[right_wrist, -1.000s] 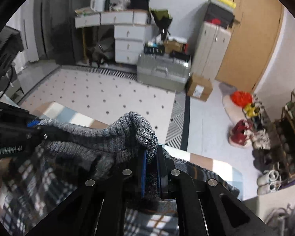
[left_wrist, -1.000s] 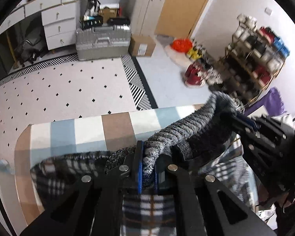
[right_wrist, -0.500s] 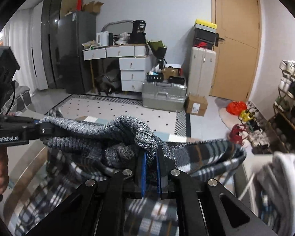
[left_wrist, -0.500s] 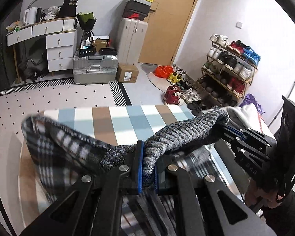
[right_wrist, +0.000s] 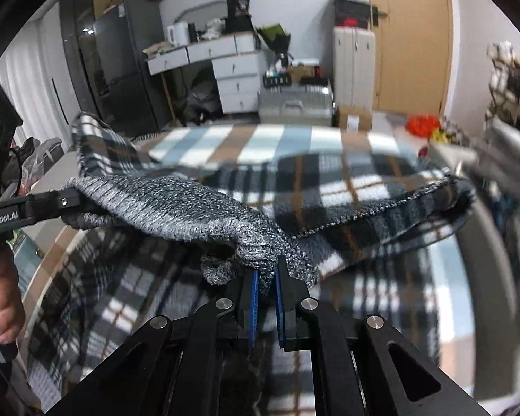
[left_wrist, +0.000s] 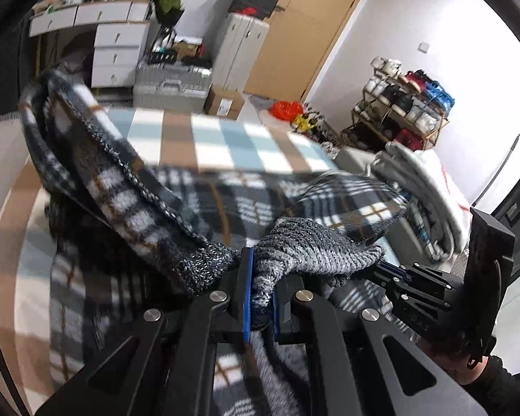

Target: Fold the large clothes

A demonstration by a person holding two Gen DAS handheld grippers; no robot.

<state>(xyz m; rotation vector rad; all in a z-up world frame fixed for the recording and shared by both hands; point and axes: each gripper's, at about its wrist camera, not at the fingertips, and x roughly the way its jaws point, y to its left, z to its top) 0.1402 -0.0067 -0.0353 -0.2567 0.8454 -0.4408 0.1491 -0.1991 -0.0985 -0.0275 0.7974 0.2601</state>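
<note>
A large garment with a black, white and tan plaid body point(left_wrist: 246, 204) and a grey knit hem point(left_wrist: 315, 246) hangs lifted above the striped table point(left_wrist: 204, 138). My left gripper point(left_wrist: 260, 298) is shut on the grey knit edge. My right gripper point(right_wrist: 266, 287) is shut on the same knit edge point(right_wrist: 176, 208) further along. The knit band stretches between the two grippers. The right gripper shows at the right of the left wrist view point(left_wrist: 412, 284); the left gripper shows at the left of the right wrist view point(right_wrist: 34, 208). The plaid body point(right_wrist: 329, 187) sags and billows beyond the band.
The table has blue, white and brown stripes point(right_wrist: 260, 142). A stack of folded pale clothes point(left_wrist: 423, 180) lies at its right end. Beyond stand a silver suitcase point(left_wrist: 173, 86), a cardboard box point(left_wrist: 225, 104), a white drawer desk point(right_wrist: 225, 66) and a shoe rack point(left_wrist: 405, 104).
Both grippers have lifted and tilted up with the knit edge. The plaid body has swung up and outward over the table, blurred by motion. Both grips have stayed shut.
</note>
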